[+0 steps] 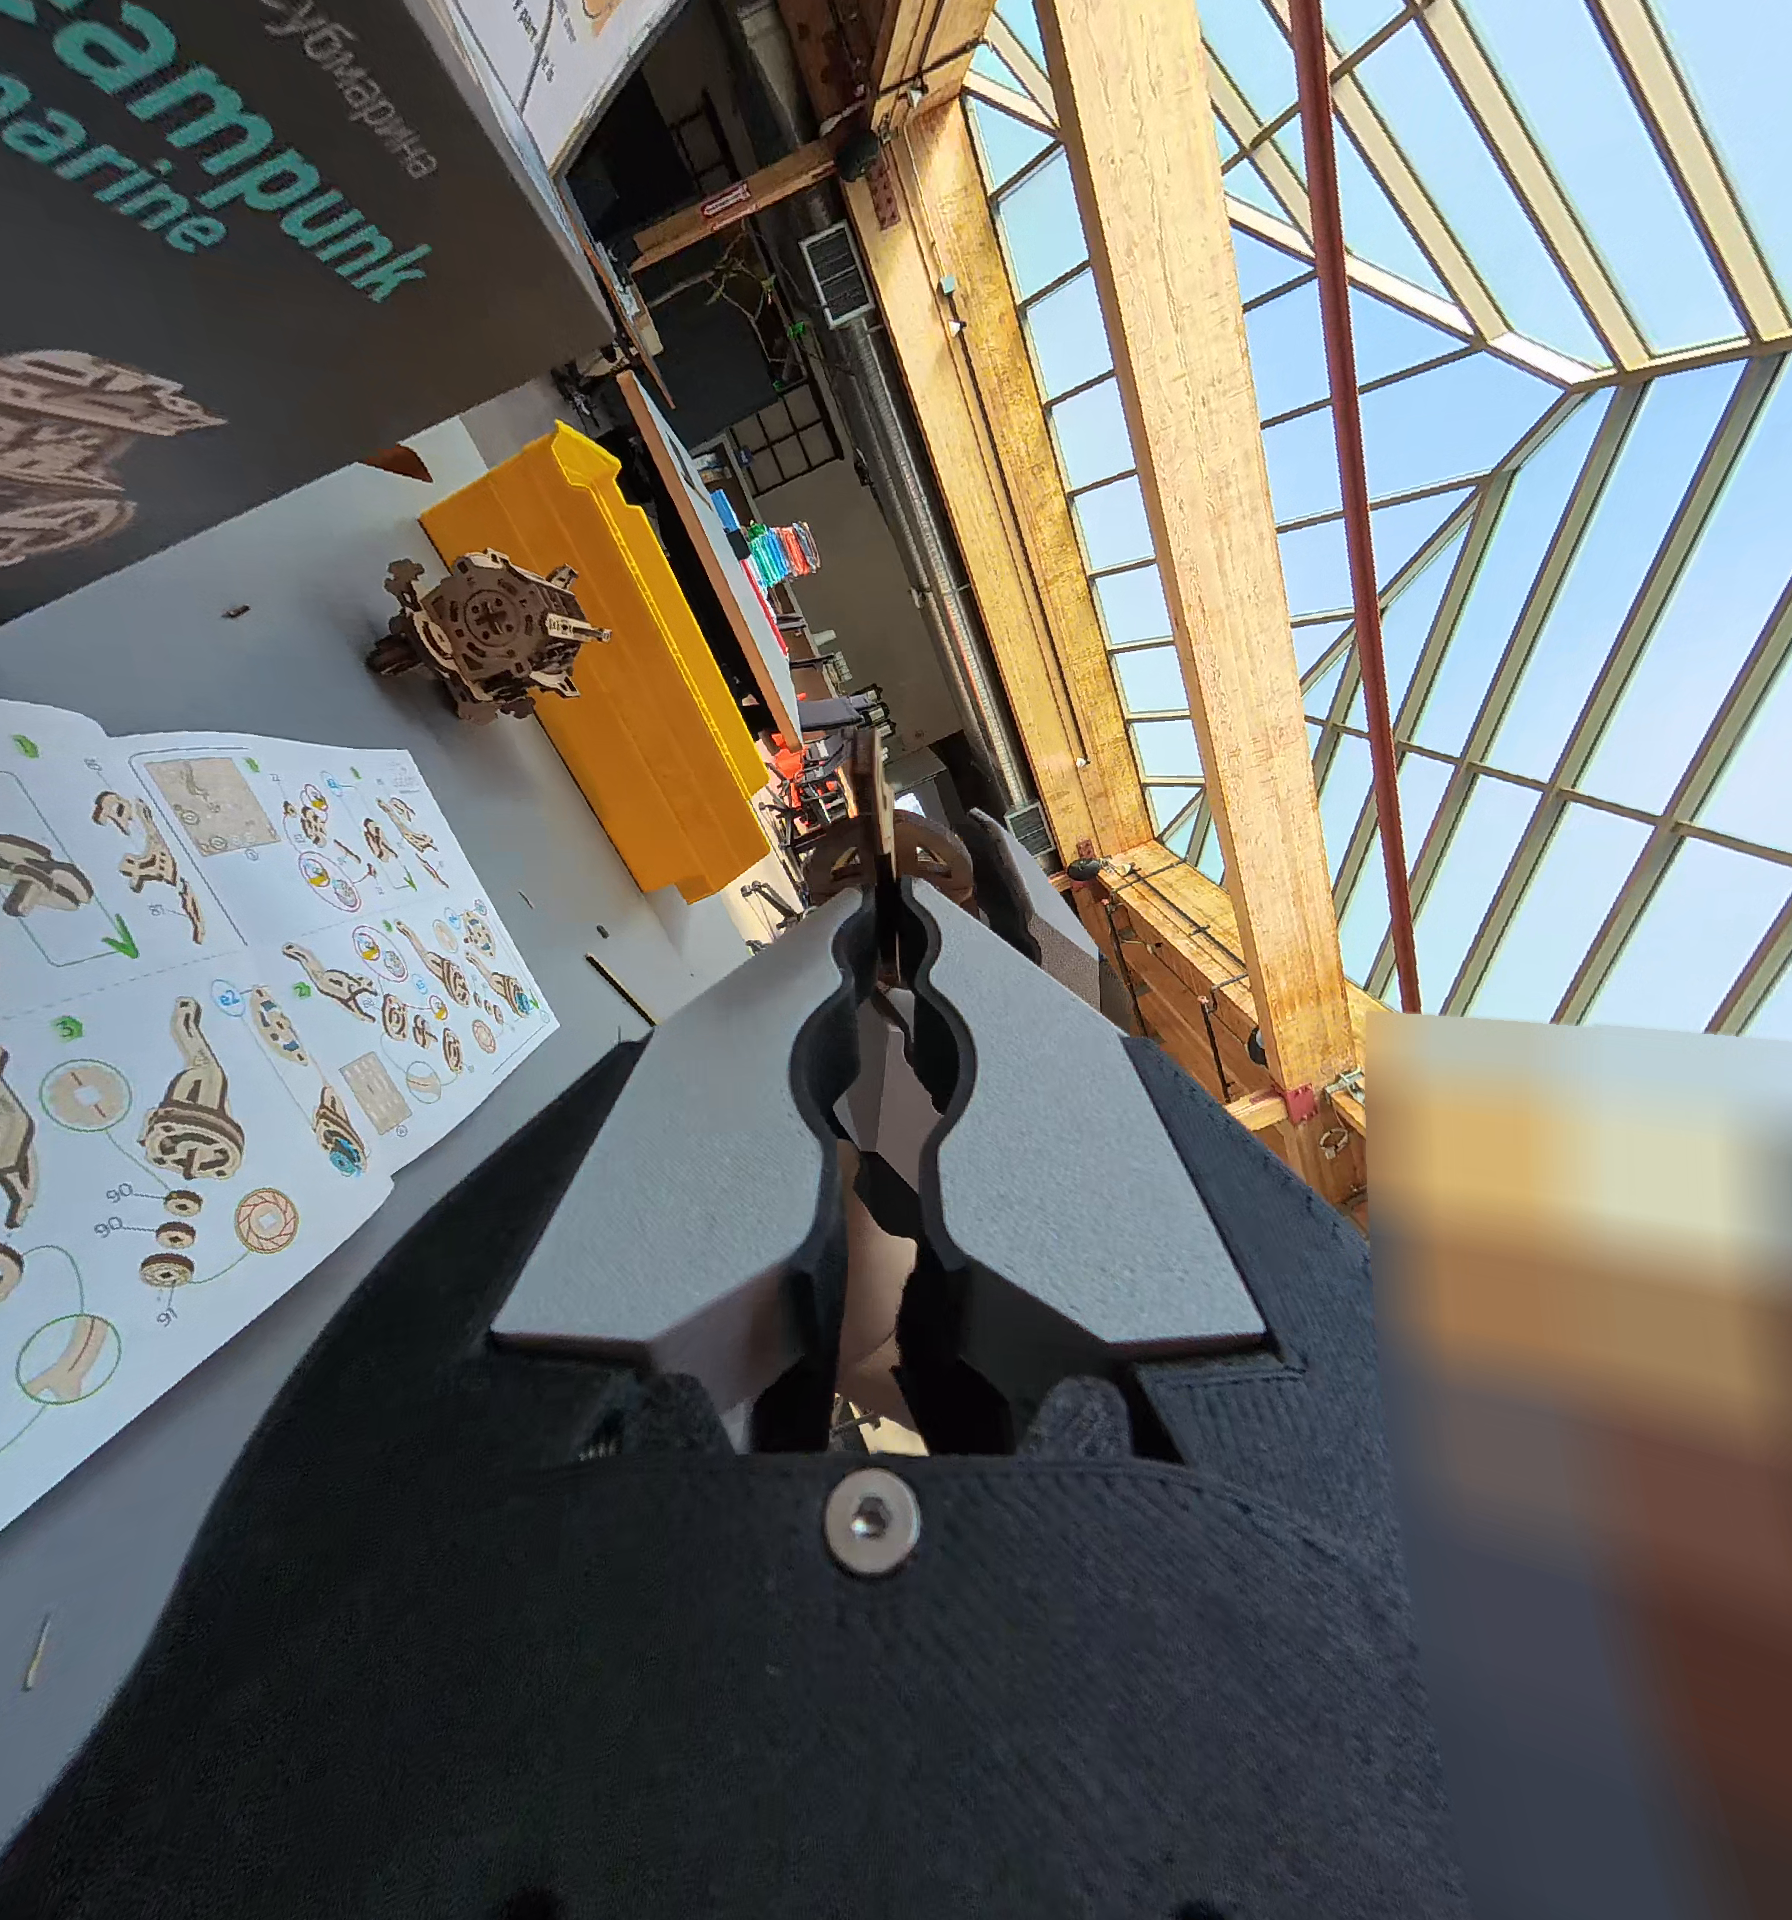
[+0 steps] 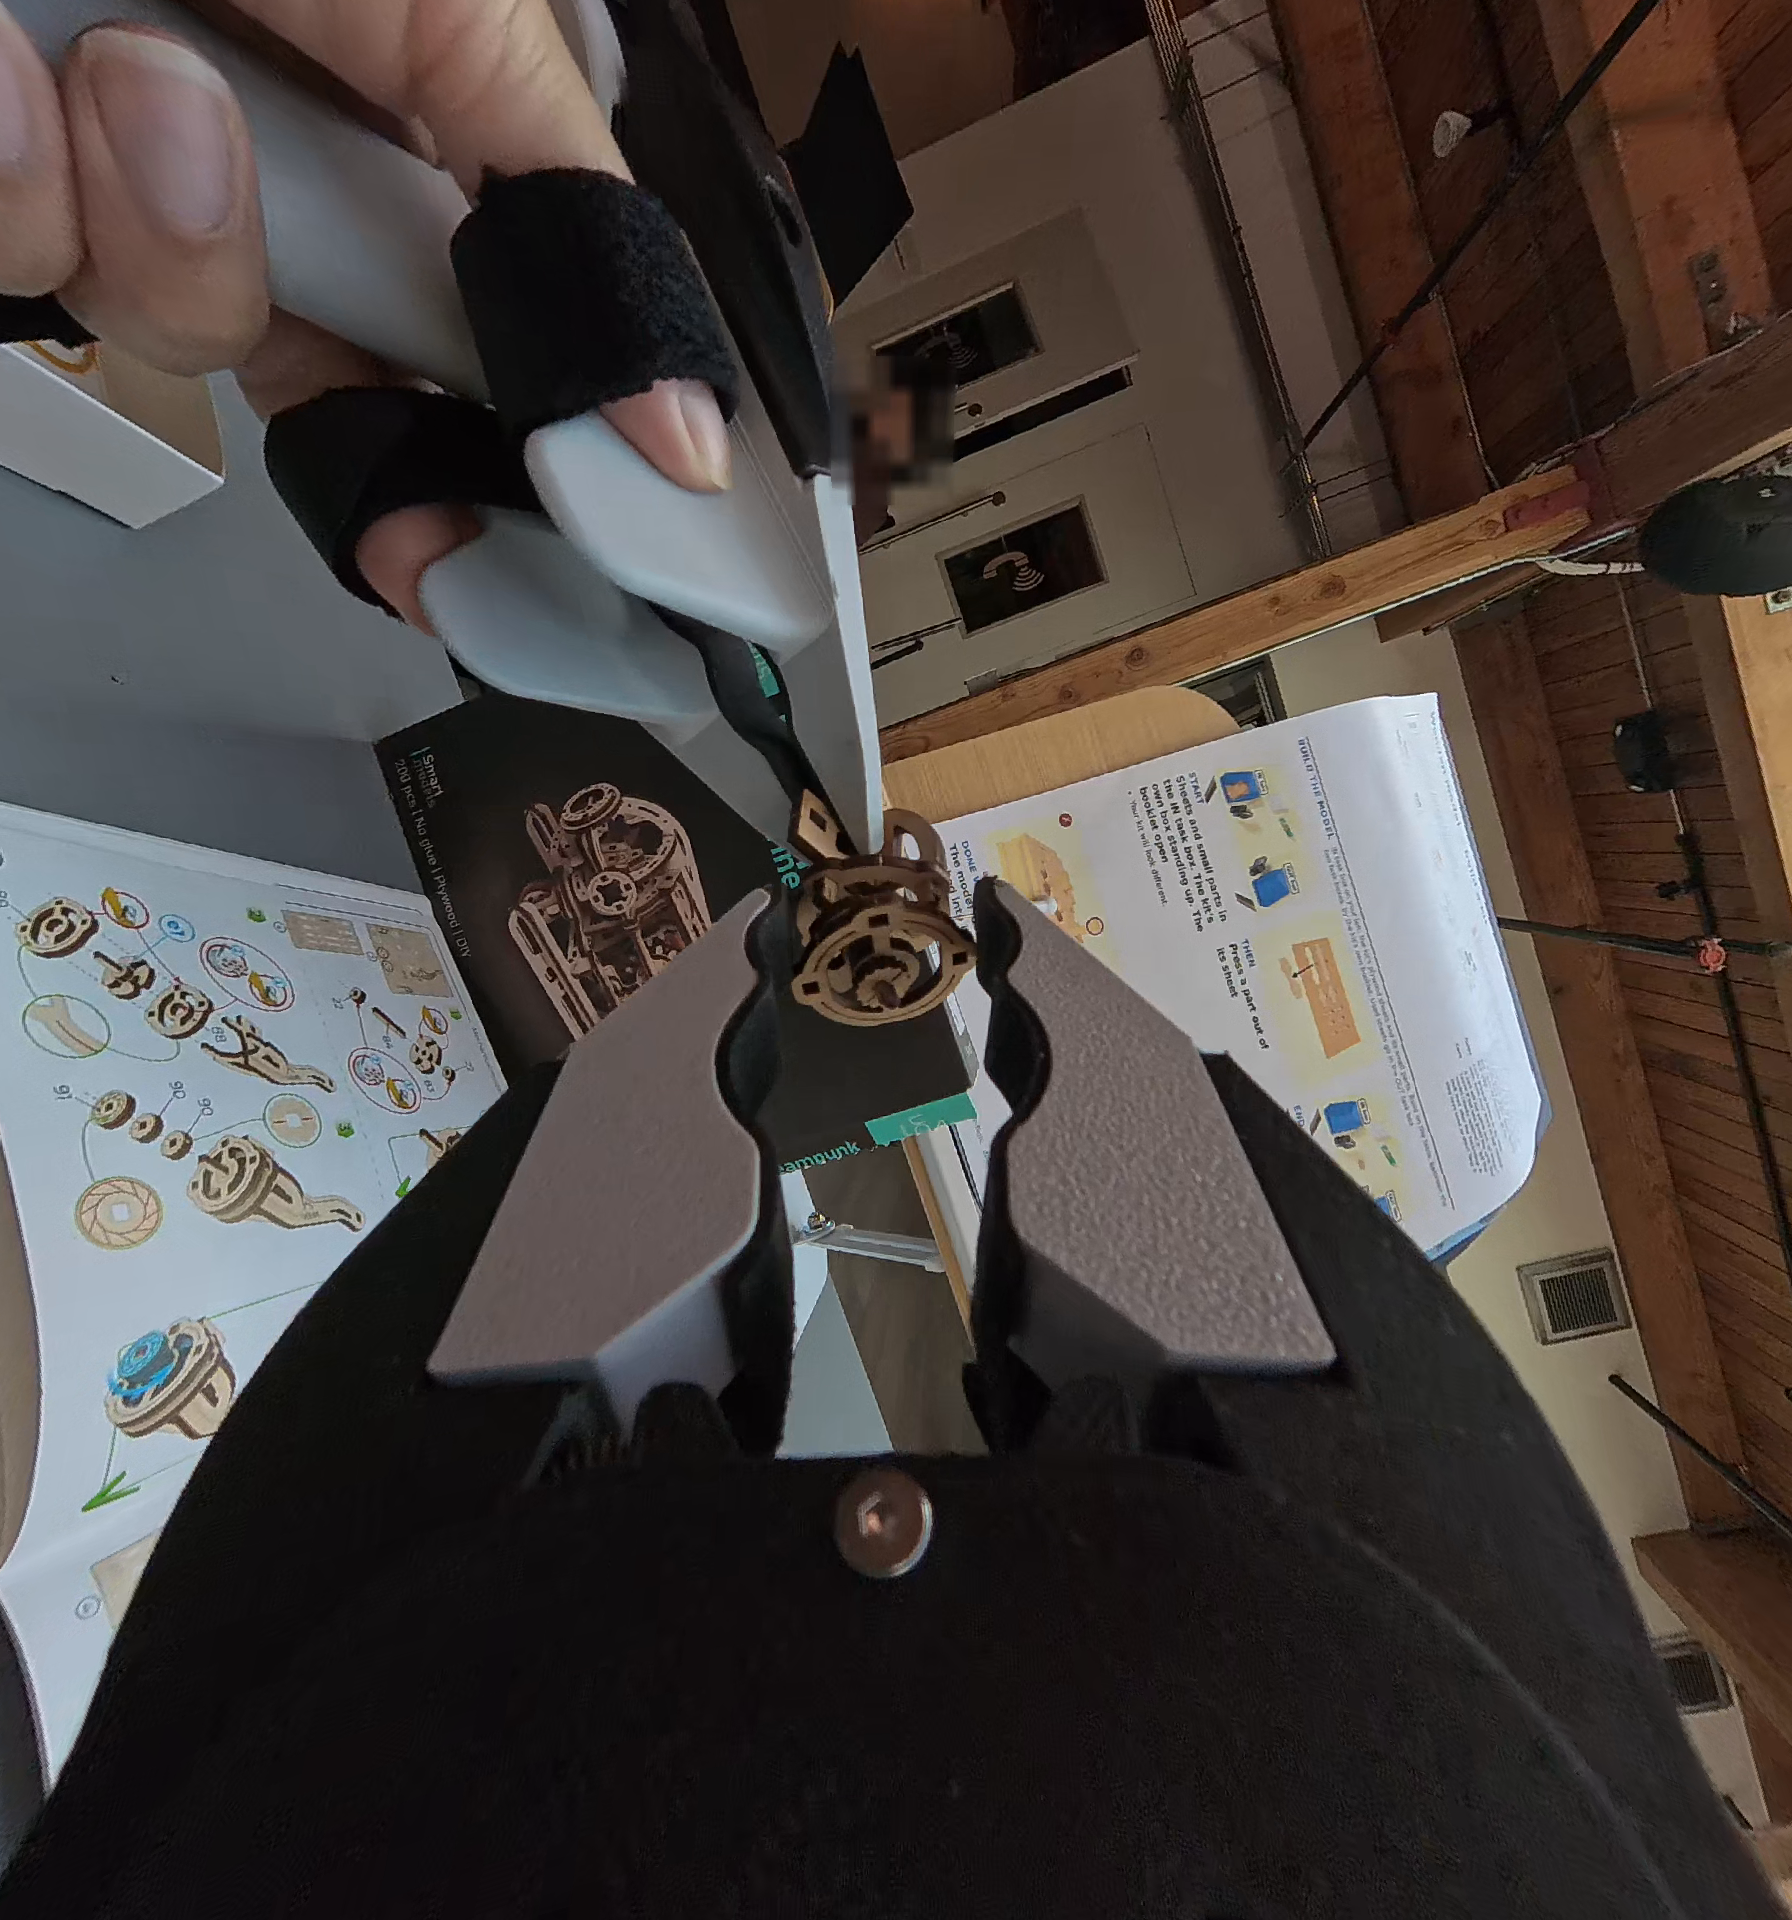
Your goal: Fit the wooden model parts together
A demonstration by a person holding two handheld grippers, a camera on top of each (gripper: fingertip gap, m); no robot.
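Left hand-held gripper clamped on small wooden sub-assembly, held between the parted, empty right hand-held gripper; larger part-built model stood on bench, joining seemingly outstanding

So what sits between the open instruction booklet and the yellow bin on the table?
The left wrist view shows a small wooden model between the booklet and the yellow bin, right against the bin.

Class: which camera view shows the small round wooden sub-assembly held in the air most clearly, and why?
The right wrist view: the round wooden sub-assembly faces the camera, sharp, between the right tongs' tips. In the left wrist view the left tongs hide most of it.
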